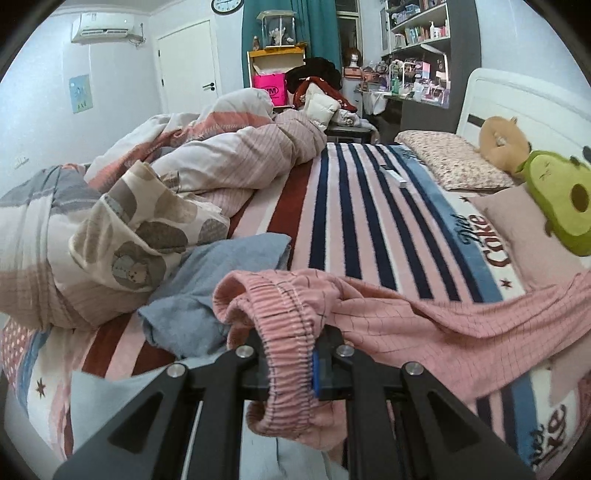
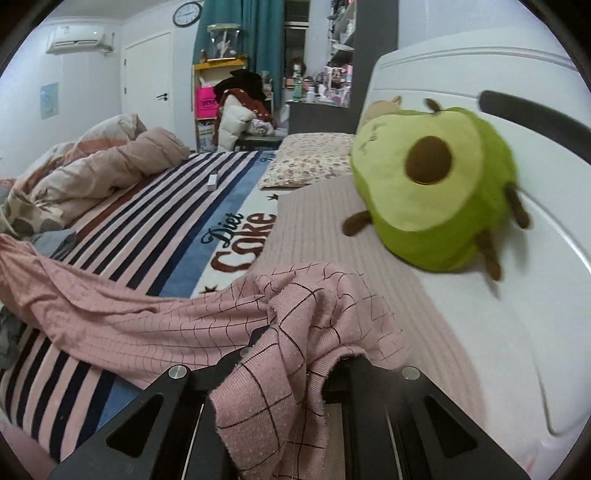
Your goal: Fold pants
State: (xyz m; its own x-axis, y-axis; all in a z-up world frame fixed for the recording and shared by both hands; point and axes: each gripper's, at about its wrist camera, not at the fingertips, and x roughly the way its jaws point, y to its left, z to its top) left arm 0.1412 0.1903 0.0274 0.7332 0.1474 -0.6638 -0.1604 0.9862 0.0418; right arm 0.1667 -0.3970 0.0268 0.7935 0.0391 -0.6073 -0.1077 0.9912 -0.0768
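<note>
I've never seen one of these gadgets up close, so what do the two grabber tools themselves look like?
Both look alike. The left gripper and the right gripper are matte black, built of angular flat arms with triangular cut-outs, joined by round silver bolts. The left one shows a bright blue pad on the inside of one finger. No cables, lettering or sleeves are visible in either view.

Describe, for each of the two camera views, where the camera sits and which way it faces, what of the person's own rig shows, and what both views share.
Left wrist: sits on the left gripper, facing along the bed toward the door; the gripper is shut on the waistband of the pink pants.
Right wrist: sits on the right gripper, nearer the headboard; pants fabric covers its fingers.
Shared: the pants, the striped blanket, the avocado plush, the wall clock.
</note>
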